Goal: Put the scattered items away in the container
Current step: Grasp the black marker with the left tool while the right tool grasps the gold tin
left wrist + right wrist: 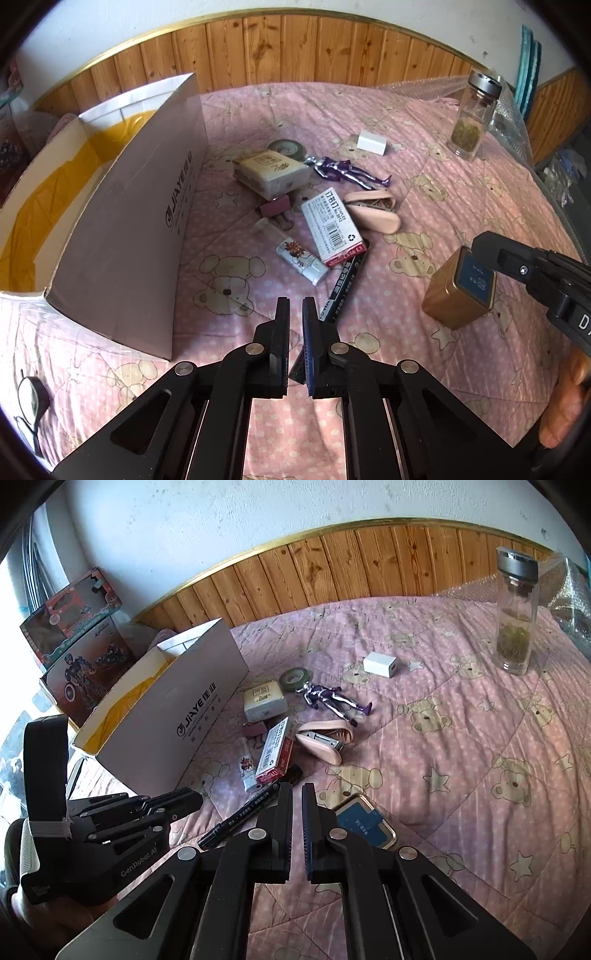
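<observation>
Hovering low over the pink bear-print quilt (424, 229) of the bed, the left gripper (295, 304) showed its jaws drawn to a narrow slit, nothing between them. Just beyond its tips lay a black marker pen (341, 291), one end tucked under a red-and-white staple box (332, 229).

The right gripper (297, 790) likewise had only a thin gap between its jaws and held nothing; in the left wrist view it hung just above a gold rectangular tin with a blue label (458, 291) standing on the quilt.

Mid-distance, clustered together: a small white printed lighter (301, 258), a pink open stapler (373, 210), a dark pink binder clip (276, 209), a cream card box (271, 171), a purple-and-silver toy figure (347, 170), and a grey-green tape roll (286, 147).

Left of the cluster stood the grey cardboard box with yellow lining (122, 229), open-topped.

Farther off: a small white charger block (371, 143), then a glass bottle with a metal cap (471, 118) near the wood-panelled wall (295, 51).
</observation>
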{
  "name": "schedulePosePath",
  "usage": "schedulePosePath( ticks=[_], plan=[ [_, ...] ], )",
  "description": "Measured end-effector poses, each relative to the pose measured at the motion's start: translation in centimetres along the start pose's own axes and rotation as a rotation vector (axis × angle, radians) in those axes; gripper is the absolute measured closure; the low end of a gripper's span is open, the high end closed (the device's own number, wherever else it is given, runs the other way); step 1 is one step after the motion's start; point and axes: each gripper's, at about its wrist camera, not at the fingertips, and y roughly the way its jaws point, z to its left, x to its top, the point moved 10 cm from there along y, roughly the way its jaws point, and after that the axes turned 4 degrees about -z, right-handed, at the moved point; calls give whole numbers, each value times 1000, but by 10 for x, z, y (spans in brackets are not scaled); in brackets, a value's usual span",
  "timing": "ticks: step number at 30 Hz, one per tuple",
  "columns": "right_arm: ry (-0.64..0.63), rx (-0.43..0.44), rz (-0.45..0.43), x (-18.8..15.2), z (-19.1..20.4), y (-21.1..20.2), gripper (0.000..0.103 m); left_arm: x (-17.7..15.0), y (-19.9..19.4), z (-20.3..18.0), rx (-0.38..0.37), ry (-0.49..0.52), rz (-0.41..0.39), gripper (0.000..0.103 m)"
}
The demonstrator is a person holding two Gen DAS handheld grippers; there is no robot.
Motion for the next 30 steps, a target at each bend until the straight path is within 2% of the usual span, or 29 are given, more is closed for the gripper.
schedulePosePath(
  ticks=[2,3,4,6,7,17,26,30],
  plan=[
    [-7,-10,-12,3,1,-4,93,0,-2,-1,-1,-5,0,81],
    [-10,-15,-17,4,1,-6,83,-1,-2,-1,0,-7,-2,61],
    [-11,-20,-23,5,1,-8,68,0,-4,-1,-1,-10,-7,55],
    [-5,-27,-34,7,0,-12,50,-1,-5,-2,2,-5,-7,55],
    [-3,-31,-39,7,-1,-14,45,-2,-5,-3,5,0,-7,55],
    [-7,-78,-18,-4,-17,-23,32,-5,-2,-4,8,-2,2,52],
    [-39,-122,106,-40,-42,7,32,-10,27,-20,-67,-18,78,50],
    [-43,-118,132,-48,-48,19,32,-7,39,-17,-61,-62,78,51]
  ],
)
